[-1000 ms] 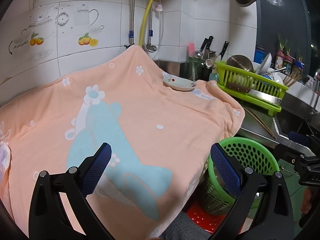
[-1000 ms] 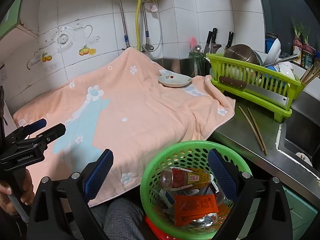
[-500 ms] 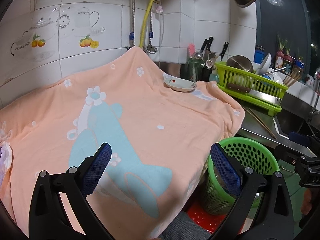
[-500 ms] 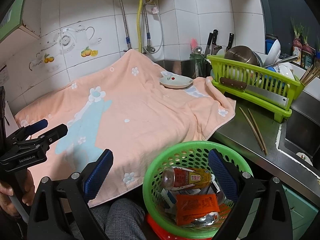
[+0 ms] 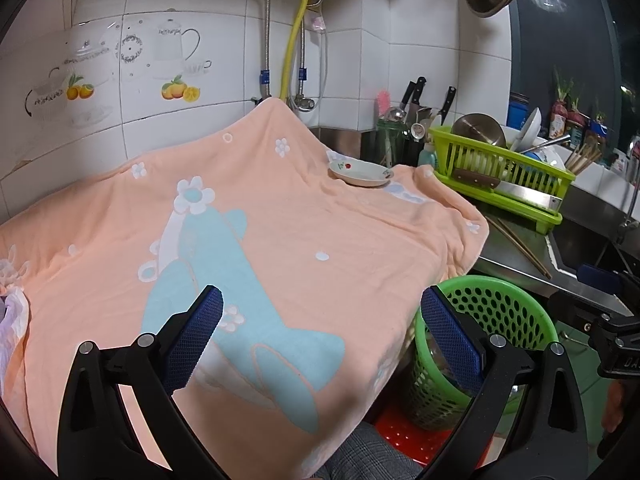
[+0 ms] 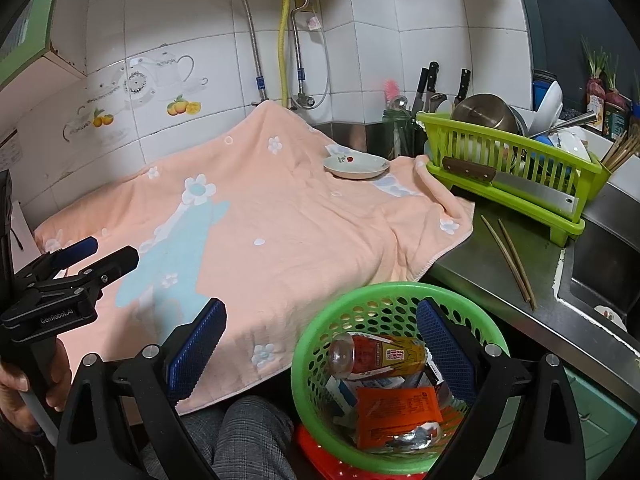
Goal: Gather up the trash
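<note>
A green perforated trash basket point(image 6: 360, 304) stands below the counter's front edge; it also shows in the left wrist view point(image 5: 500, 304). It holds a plastic bottle with a red and yellow label point(image 6: 376, 356), an orange packet point(image 6: 396, 412) and other wrappers. My right gripper point(image 6: 320, 344) is open and empty, held over the basket's left rim. My left gripper point(image 5: 320, 336) is open and empty, above the front of the peach towel point(image 5: 280, 224). The left gripper also shows at the left of the right wrist view point(image 6: 76, 260).
A small white dish point(image 6: 356, 166) sits on the towel at the back. A green dish rack point(image 6: 508, 164) with a cleaver, pot and bowls stands to the right. Two chopsticks point(image 6: 508, 256) lie on the steel counter beside the sink point(image 6: 600, 272). White crumpled material point(image 5: 12, 320) lies at the towel's left edge.
Both grippers stay open and have drifted slightly; the views shift a little. Nothing was picked up or let go.
</note>
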Demonstrator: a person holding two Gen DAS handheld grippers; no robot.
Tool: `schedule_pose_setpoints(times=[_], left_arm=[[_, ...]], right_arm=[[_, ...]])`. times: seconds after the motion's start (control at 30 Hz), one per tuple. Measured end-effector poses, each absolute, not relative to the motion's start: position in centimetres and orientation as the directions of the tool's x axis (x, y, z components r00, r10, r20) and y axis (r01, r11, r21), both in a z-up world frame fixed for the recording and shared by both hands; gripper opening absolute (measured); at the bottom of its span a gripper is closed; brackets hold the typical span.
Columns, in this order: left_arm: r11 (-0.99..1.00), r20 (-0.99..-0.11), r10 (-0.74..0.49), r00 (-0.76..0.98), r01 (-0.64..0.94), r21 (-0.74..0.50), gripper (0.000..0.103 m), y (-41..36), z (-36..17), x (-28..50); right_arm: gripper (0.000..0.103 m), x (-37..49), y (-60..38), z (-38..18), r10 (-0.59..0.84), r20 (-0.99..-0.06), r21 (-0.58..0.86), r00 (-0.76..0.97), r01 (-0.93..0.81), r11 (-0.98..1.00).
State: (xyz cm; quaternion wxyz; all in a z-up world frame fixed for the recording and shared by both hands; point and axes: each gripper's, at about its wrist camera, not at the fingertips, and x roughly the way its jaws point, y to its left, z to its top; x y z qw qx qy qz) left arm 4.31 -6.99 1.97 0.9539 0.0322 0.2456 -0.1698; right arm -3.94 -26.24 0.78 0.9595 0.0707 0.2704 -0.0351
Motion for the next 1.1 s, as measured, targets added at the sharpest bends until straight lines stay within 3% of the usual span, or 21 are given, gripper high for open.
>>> schedule_pose_setpoints(times=[1.1], left_arm=[[0.939, -0.468, -0.303, 0.830, 0.345, 0.003, 0.098, -6.7, 2.7, 3.6]], right_arm=[[0.093, -5.2, -25.3, 1.4, -0.026, -0.501, 0.128, 0.865, 0.104, 0.986]])
